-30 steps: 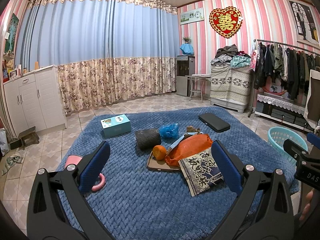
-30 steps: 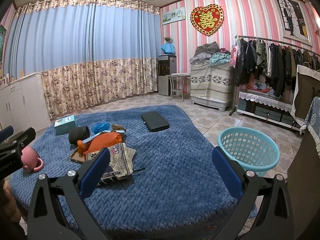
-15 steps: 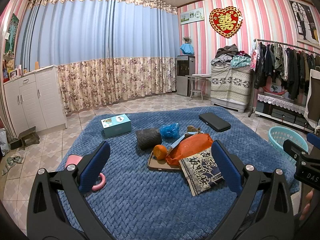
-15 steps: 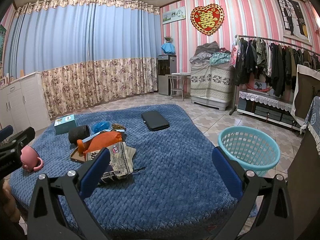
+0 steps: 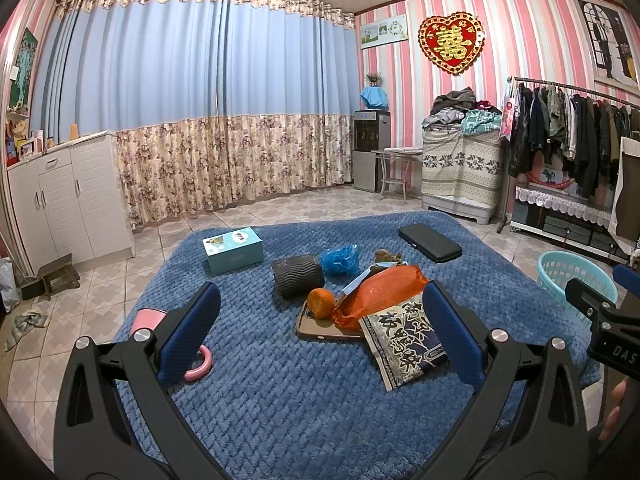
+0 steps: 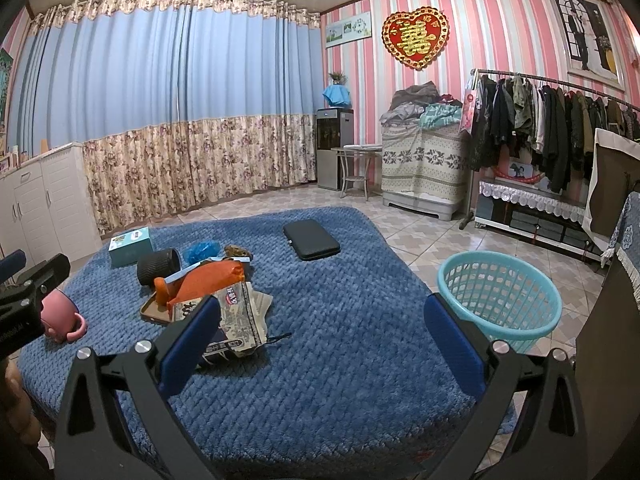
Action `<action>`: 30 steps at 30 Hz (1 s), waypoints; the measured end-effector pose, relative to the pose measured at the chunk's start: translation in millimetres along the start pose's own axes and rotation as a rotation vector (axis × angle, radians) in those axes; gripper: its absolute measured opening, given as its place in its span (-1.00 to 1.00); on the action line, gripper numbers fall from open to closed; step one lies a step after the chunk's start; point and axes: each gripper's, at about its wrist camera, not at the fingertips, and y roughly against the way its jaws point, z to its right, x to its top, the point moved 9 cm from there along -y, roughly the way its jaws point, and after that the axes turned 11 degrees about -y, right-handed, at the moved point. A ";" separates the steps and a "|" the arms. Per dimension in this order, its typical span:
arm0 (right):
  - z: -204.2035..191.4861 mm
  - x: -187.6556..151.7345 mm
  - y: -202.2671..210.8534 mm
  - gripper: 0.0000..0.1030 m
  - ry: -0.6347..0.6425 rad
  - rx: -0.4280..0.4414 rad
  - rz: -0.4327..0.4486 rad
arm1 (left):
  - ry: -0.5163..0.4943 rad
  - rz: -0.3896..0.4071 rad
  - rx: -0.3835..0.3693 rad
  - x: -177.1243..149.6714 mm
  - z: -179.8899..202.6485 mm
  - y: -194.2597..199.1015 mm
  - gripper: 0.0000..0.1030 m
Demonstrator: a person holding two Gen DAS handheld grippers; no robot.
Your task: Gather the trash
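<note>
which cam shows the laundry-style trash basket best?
Right wrist: the teal basket shows whole, with its rim, mesh wall and hollow inside, standing on the tile beside the blue blanket. Left wrist catches only part of it at the right edge, cut by the right gripper.

Phone (image 5: 320, 326) partly under orange bag (image 5: 380, 294); pink mug (image 5: 146, 318) behind left fingers (image 5: 188, 340).

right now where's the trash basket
The teal basket stands on the tiled floor just off the blue bed's right edge, at the right in both views.
</note>
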 end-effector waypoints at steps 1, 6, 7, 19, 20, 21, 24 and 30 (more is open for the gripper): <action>-0.1 0.2 -0.2 0.93 -0.002 0.000 0.000 | 0.000 -0.001 -0.001 -0.1 0.1 0.0 0.90; -0.3 -3.4 -3.0 0.93 0.001 -0.005 0.000 | 0.003 -0.001 0.000 -0.5 -0.7 -0.8 0.90; 0.1 -3.0 -2.6 0.93 0.001 -0.005 0.001 | 0.002 -0.001 0.001 1.4 -3.9 -1.8 0.90; -1.8 -8.6 -20.1 0.93 0.003 0.010 -0.012 | -0.008 -0.024 0.021 -5.4 -29.7 -20.1 0.90; -5.3 -8.6 -23.3 0.93 0.010 0.017 -0.013 | -0.008 -0.030 0.020 -8.2 -30.1 -23.0 0.90; -8.3 -8.4 -28.6 0.93 0.018 0.020 -0.015 | -0.006 -0.035 0.020 -9.8 -32.3 -25.8 0.90; -24.6 -10.9 -43.1 0.93 0.064 0.039 -0.027 | -0.002 -0.052 0.021 -16.8 -40.2 -36.1 0.90; -53.0 -40.1 -89.5 0.93 0.107 0.080 -0.188 | -0.013 -0.078 0.039 -28.2 -57.8 -55.4 0.90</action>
